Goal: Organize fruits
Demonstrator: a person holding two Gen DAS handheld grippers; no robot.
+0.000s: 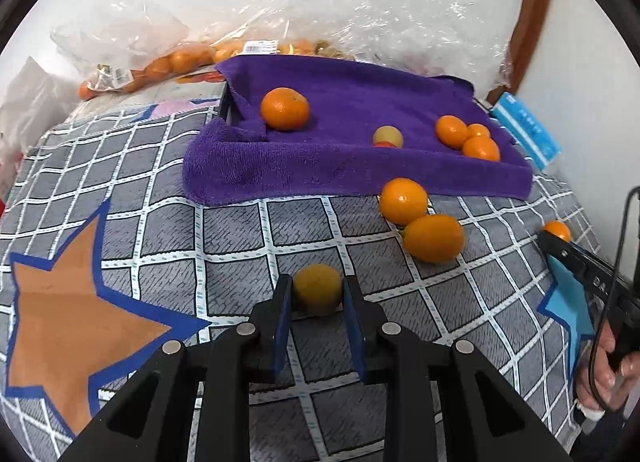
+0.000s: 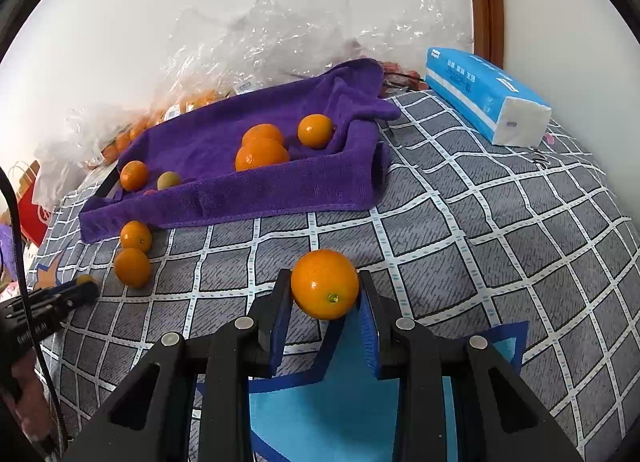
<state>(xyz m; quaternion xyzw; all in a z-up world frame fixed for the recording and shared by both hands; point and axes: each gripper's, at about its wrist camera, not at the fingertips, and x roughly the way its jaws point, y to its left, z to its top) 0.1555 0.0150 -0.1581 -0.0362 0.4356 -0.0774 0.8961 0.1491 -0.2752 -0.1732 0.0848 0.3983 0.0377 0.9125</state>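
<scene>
My left gripper (image 1: 318, 290) is shut on a small yellow fruit (image 1: 318, 288), low over the checked cloth. My right gripper (image 2: 324, 290) is shut on a small orange (image 2: 324, 289), held above the cloth; it also shows at the right edge of the left wrist view (image 1: 557, 230). A tray draped with a purple towel (image 1: 360, 165) holds a large orange (image 1: 285, 108), a pale yellow fruit (image 1: 387, 136) and three small oranges (image 1: 468, 137). Two loose oranges (image 1: 420, 217) lie on the cloth just in front of the tray, also seen in the right wrist view (image 2: 134, 254).
Clear plastic bags with more oranges (image 1: 168, 61) lie behind the tray by the wall. A blue tissue pack (image 2: 484, 97) lies to the tray's right. The grey checked cloth (image 2: 480, 242) carries an orange star (image 1: 72, 310) and a blue star (image 2: 344, 414).
</scene>
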